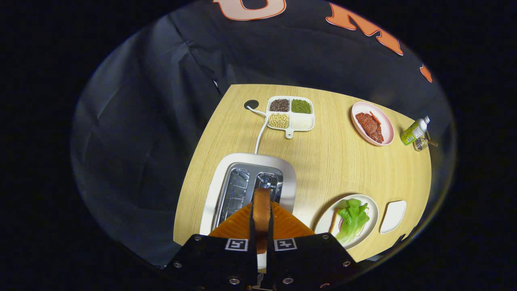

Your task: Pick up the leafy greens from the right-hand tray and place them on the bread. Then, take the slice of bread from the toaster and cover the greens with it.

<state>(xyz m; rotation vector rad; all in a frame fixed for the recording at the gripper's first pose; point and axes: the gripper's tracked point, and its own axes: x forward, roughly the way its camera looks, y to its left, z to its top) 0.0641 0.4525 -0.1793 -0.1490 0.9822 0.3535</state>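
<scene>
Gripper view: the claw (261, 226) was seen pinched on a slice of bread (261, 206), held edge-up between both fingers above the emptied toaster (250, 182). The leafy greens (352, 218) already lay on the lower bread (335, 221) in the plate (369, 202), just beside the toaster, with the right-hand tray (392, 216) bare beyond it. A thin edgewise grip could let the slice pivot or slip during transfer, and a tilted release could push the greens off or leave them uncovered. No readable writing was made out; the label on the bottle (414, 131) was too small.
</scene>
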